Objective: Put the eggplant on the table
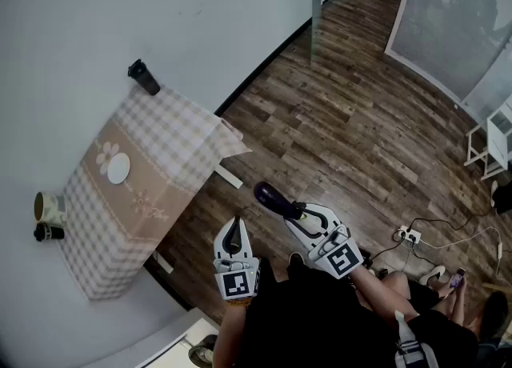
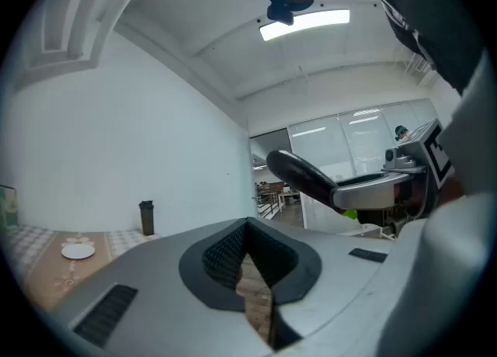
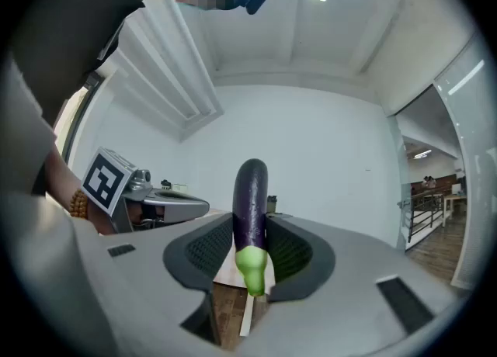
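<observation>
Eggplant (image 1: 274, 198) is clamped in the R gripper (image 1: 298, 214); green stem end is pinched btw the pads and the purple body is left sticking out past the tips, as seen in the right gripper view; it's held up in the air over the wood floor (image 1: 344, 126), so not on the table (image 1: 172, 130) yet. Table is seen off to the left against the white wall, well apart from the eggplant, covered w/ a checked cloth; a black bottle (image 1: 144, 78) is stood at its far end by the wall; a white plate (image 1: 118, 169) is laid on the tan strip of the cloth; a cup (image 1: 48, 208) is seen by the near left corner, can't be told if it's on the cloth or just beside it. L gripper (image 1: 234, 234) is held just beside the R one, closer to the table; its jaws are closed together w/ nothing btw them, only a sliver of floor seen thru the slot under the pads. A power strip (image 1: 410, 236) w/ cables is seen on the floor to the right.
</observation>
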Available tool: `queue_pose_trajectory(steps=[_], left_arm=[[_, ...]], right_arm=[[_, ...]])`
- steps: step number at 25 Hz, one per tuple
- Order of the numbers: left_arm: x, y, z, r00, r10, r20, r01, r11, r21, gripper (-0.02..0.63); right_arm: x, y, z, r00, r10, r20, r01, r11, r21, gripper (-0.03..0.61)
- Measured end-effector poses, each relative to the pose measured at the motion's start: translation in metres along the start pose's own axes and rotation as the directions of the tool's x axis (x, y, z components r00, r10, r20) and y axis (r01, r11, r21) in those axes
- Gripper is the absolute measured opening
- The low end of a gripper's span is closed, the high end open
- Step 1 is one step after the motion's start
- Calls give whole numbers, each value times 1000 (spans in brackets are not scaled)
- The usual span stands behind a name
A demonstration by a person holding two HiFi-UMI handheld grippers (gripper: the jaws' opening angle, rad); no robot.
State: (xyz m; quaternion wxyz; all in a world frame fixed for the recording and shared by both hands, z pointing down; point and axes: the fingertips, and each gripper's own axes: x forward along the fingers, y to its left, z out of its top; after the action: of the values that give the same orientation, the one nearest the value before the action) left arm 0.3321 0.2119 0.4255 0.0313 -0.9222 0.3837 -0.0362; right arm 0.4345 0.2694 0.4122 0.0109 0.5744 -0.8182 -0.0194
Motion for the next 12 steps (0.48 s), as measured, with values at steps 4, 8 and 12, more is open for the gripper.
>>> queue_pose_trajectory(steps=[4,8,12], left_arm=[[12,43,-1,999,12,30,-12,1000,-4,3],[3,86,-7,996,79,37,-78,997,-17,3],[-6,131,-8,987,153,40,-152,988,-42,3]], right_arm=[[46,5,-3,1000,-12,-1,12,1000,0,141],[89,29,-2,998,60,-16,-61,998,-28,141],[136,55,1,990,142,-11,-142,990,2,141]])
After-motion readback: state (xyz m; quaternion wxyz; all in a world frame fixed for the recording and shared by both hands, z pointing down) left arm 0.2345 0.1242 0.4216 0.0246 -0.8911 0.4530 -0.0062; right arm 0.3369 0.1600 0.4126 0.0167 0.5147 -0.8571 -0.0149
